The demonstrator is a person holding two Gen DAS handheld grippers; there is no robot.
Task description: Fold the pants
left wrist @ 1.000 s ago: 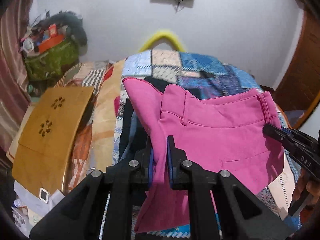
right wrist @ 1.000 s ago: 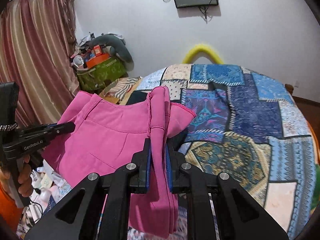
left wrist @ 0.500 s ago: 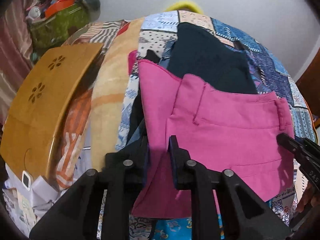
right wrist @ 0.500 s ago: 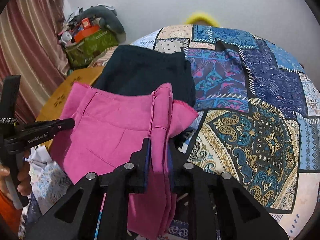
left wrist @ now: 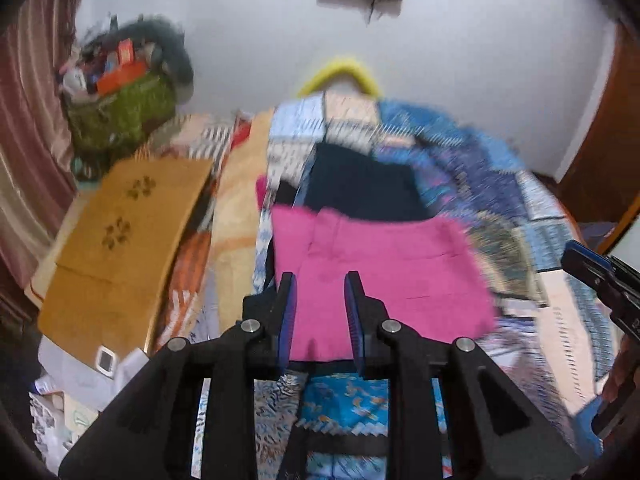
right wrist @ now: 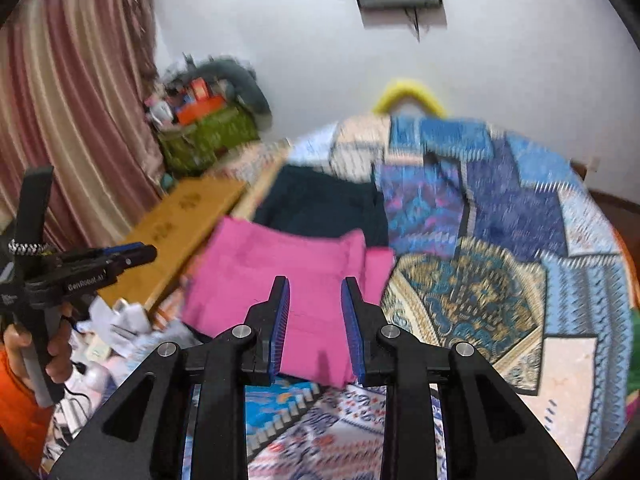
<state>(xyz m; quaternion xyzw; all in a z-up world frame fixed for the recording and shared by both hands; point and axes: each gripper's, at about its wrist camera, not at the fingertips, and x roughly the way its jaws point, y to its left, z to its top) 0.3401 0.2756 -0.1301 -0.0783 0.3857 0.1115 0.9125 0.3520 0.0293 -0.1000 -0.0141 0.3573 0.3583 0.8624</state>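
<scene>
The pink pants [left wrist: 384, 272] lie as a folded bundle on the patchwork quilt [left wrist: 552, 320], in the middle of both wrist views, their far edge overlapping a dark garment [left wrist: 360, 188] just above them in the frame. The left gripper [left wrist: 320, 312] has its jaws spread wide with nothing between them; the pink cloth shows through the gap but neither pad touches it. The right gripper [right wrist: 316, 320] is spread as wide and is equally empty, with the pants seen between its pads. Both views are blurred, so small creases cannot be judged. The step in hand looks like letting go of a finished fold and checking it. To do it well, the person should lift each tool straight off so no pad drags a layer open, then look at the small flap [right wrist: 378, 272] jutting out at the right of the bundle in the right wrist view, and tuck or flatten it before tidying the edges square.
</scene>
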